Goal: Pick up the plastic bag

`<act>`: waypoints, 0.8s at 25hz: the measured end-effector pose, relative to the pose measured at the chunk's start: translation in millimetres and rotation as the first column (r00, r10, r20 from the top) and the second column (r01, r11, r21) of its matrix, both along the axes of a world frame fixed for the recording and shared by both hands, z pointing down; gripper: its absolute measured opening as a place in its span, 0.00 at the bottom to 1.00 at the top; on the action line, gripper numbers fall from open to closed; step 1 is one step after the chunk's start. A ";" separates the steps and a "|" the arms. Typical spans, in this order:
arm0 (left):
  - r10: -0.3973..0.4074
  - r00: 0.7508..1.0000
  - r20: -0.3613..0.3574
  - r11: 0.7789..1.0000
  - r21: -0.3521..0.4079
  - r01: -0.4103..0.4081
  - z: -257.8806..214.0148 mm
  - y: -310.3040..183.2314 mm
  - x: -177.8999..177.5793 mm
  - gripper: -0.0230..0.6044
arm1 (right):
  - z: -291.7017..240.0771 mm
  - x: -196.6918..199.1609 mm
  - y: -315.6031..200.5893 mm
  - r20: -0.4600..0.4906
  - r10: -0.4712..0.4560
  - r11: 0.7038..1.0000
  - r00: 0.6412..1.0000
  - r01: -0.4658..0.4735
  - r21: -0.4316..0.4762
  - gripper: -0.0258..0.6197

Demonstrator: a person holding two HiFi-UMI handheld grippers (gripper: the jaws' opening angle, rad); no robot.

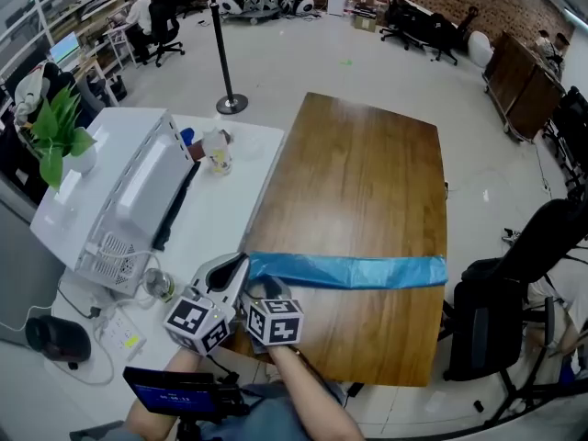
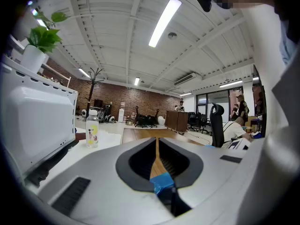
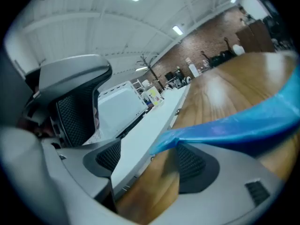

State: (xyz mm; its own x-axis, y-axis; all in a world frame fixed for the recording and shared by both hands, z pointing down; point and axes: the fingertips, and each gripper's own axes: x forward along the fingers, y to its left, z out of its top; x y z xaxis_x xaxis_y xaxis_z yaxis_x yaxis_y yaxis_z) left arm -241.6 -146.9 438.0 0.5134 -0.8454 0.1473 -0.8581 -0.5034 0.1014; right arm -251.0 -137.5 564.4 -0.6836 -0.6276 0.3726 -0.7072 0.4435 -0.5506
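One blue plastic bag (image 1: 349, 270) lies stretched in a strip across the near part of the one wooden table (image 1: 367, 173). Of my two claws, the left claw (image 2: 157, 149) pinches the bag's end; the right claw (image 3: 150, 161) gapes wide beside it, gripping nothing

A: What colour is your long thin plastic bag (image 1: 349, 271)?

B: Plain bright blue. Your rectangular wooden table (image 1: 367, 173) is warm brown with streaky darker grain, and your flat-topped side table (image 1: 220, 214) is white.

A: And your tools?

B: Your left gripper (image 2: 157, 150) and right gripper (image 3: 150, 161) are pale grey with black textured pads (image 3: 193, 168). Each carries black-and-white square markers.
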 end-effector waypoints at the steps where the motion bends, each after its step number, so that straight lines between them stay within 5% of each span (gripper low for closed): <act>1: -0.003 1.000 -0.003 1.000 0.001 0.003 -0.5 0.5 -0.3 0.09 | -1.6 0.3 0.2 -0.051 -0.026 0.999 0.998 0.028 0.039 0.63; 9: -0.017 1.000 -0.026 1.000 0.009 0.017 -6.0 3.7 0.4 0.09 | -11.1 5.4 10.6 -0.235 -0.126 0.970 0.964 0.169 0.174 0.63; 20: -0.036 0.998 -0.052 0.999 0.020 0.037 -11.5 9.6 -4.1 0.09 | -30.9 18.7 9.8 -0.230 -0.097 0.964 0.968 0.149 0.221 0.63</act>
State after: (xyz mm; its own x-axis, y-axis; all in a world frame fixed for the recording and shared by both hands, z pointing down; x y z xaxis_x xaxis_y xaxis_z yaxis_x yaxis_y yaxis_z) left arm -245.6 -137.3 426.5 0.4889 -0.8662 0.1033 -0.8696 -0.4746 0.1361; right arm -232.4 -127.7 533.5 -0.6811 -0.6310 0.3714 -0.7288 0.6331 -0.2610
